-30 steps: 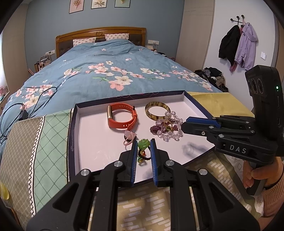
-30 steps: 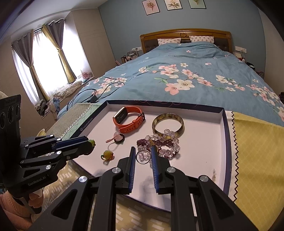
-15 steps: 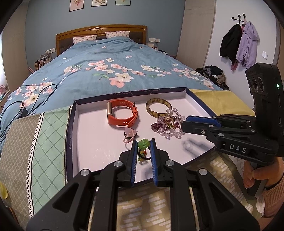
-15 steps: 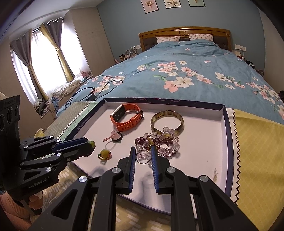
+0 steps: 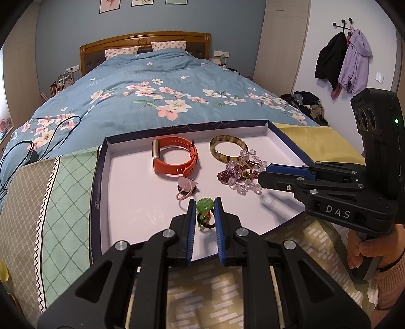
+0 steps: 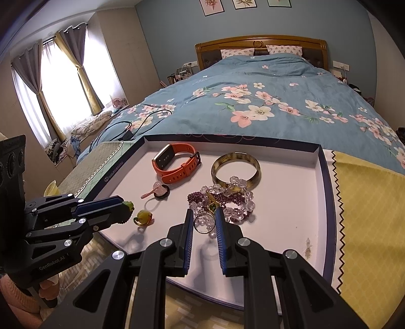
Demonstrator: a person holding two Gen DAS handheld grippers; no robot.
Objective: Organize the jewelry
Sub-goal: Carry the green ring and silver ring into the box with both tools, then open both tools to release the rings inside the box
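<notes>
Grip status: left hand-held gripper (image 5: pixel 205 211) clenched on green flower ring (image 5: pixel 204 206); right hand-held gripper (image 6: pixel 204 222) clenched on metal ring (image 6: pixel 202 224), both over tray (image 6: pixel 326 202). Bead bracelets (image 6: pixel 227 200) lie at twelve o'clock of right one, nearer it.

Stuff you can't really make out here

The left tool (image 5: pixel 205 215) covers the lower part of the green flower ring (image 5: pixel 204 205), so its band is mostly hidden. In the right wrist view the right tool (image 6: pixel 204 220) blocks the sides of the silver ring (image 6: pixel 202 224), and the bead bracelets (image 6: pixel 222 200) are too tangled to count. Near edge of the tray (image 5: pixel 100 202) sits behind the tool arms. The three wall pictures (image 6: pixel 239 5) are cut off at the top.
</notes>
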